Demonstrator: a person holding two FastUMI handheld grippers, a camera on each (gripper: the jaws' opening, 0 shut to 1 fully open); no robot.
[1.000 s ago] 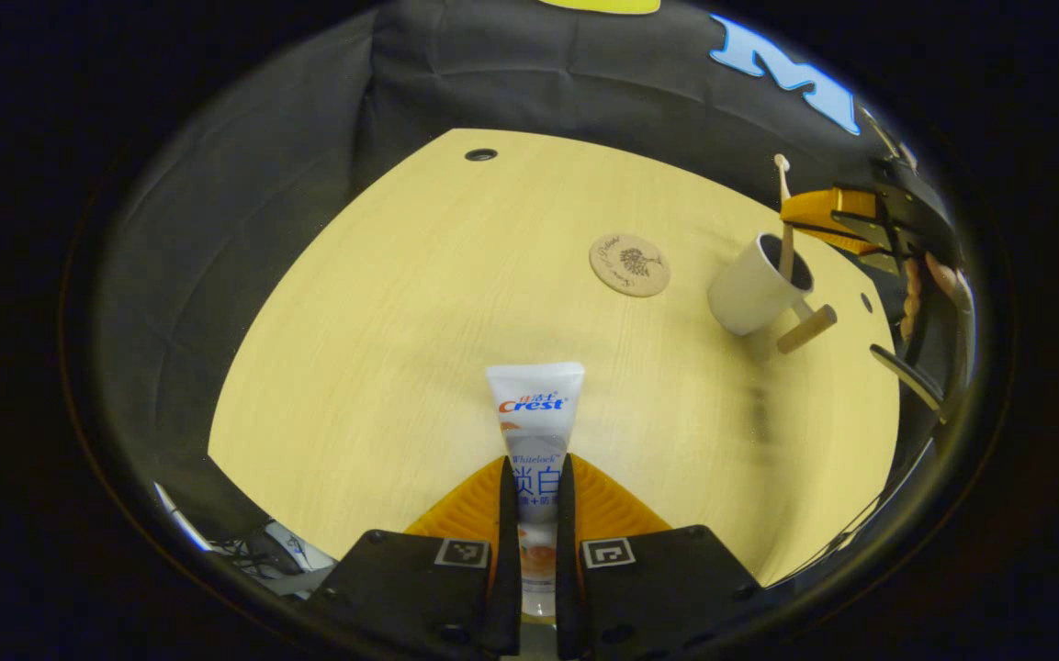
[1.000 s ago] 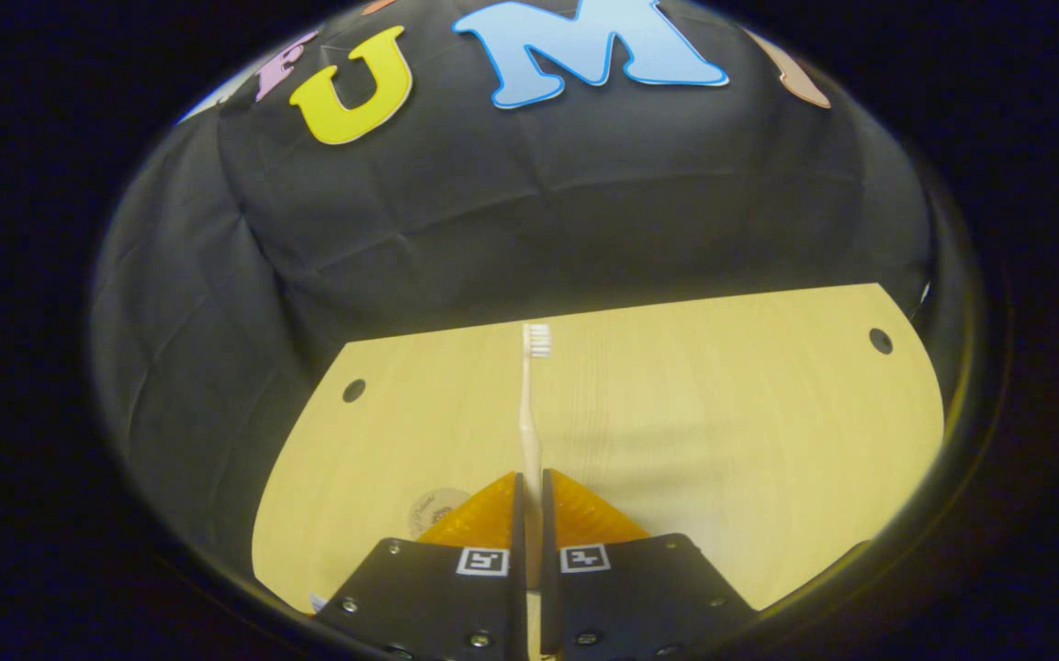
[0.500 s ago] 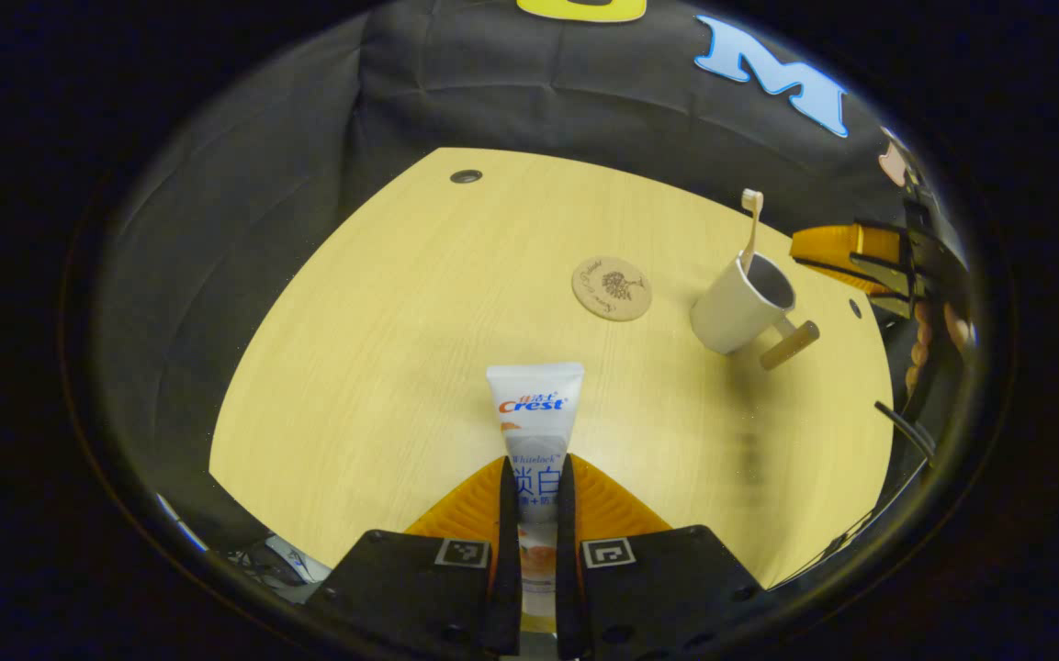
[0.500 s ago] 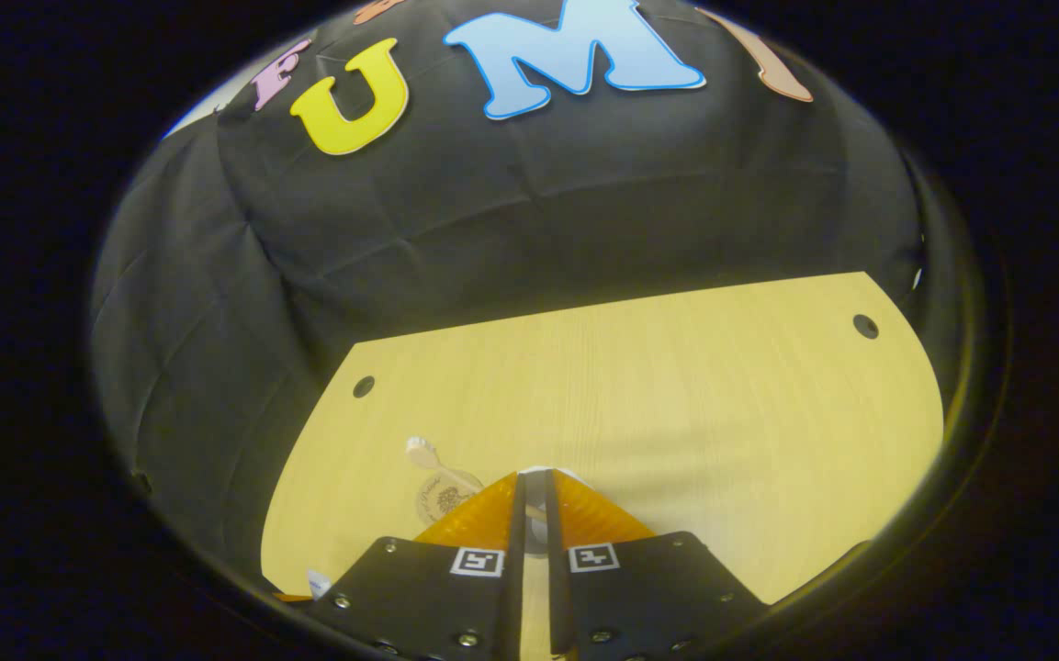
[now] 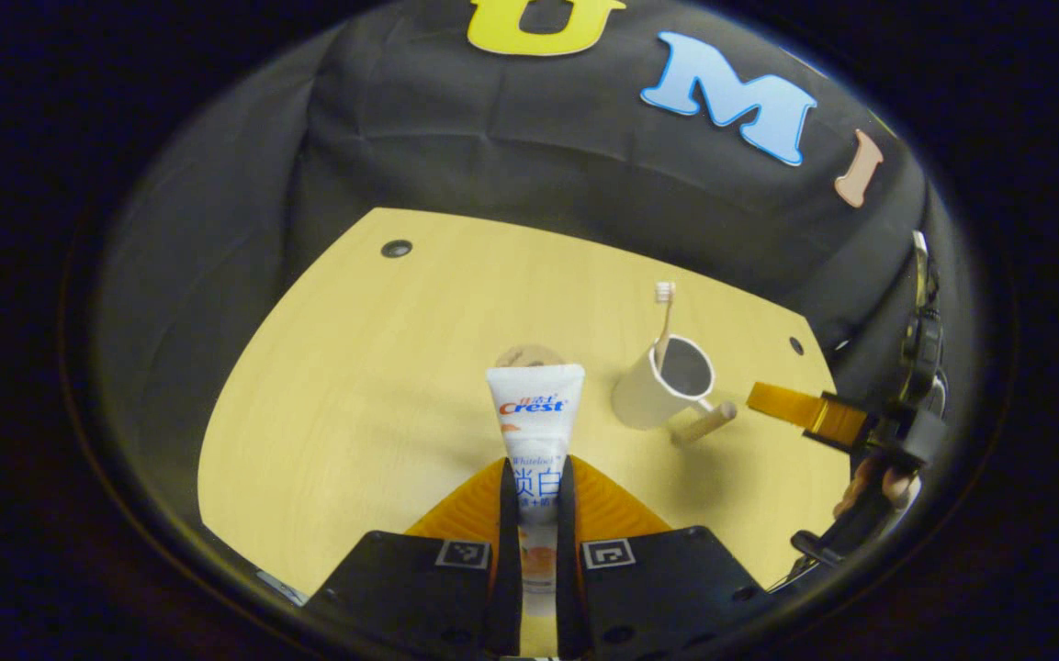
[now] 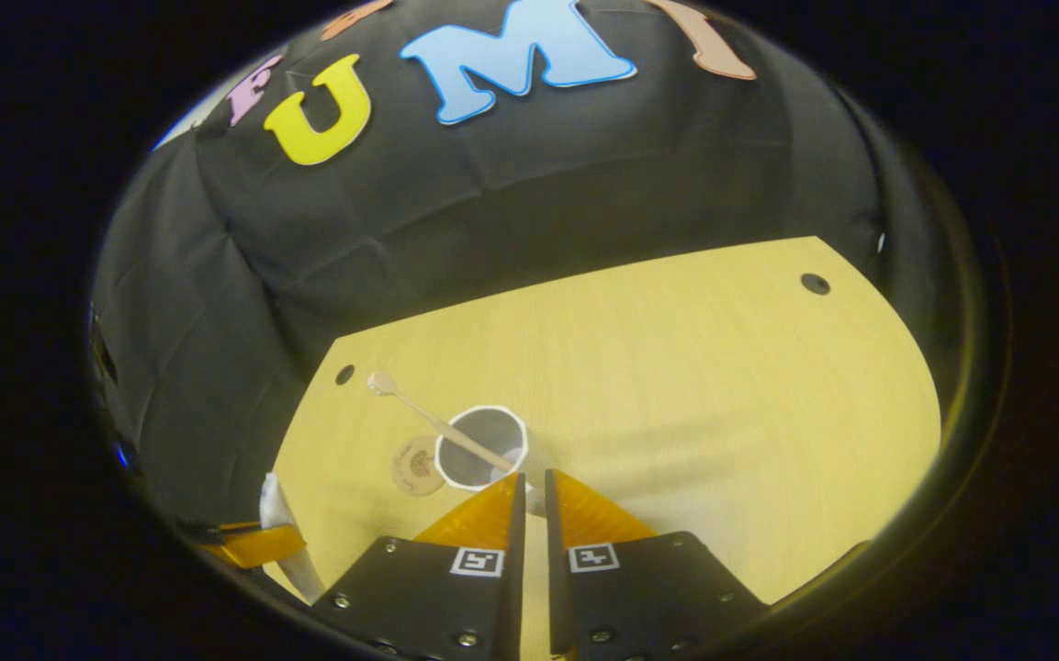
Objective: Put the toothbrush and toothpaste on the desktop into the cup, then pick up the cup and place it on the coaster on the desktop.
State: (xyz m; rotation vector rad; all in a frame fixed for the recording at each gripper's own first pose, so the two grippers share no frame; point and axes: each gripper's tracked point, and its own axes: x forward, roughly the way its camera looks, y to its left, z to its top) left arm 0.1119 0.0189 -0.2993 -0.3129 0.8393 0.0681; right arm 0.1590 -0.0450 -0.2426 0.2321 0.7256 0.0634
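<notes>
Leaning in the white handled cup [image 5: 662,386] ahead of the empty, nearly closed right gripper [image 6: 529,487], the pale toothbrush [image 5: 664,312] was done; the left gripper [image 5: 529,496] clamped the white toothpaste tube [image 5: 535,413], the round wooden coaster [image 6: 416,466] beside the cup unused.

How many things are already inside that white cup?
1: a pale toothbrush leans in the white cup on the wooden desktop, head up. The white toothpaste tube is outside, clamped in the left gripper. The cup's bottom is partly hidden.
</notes>
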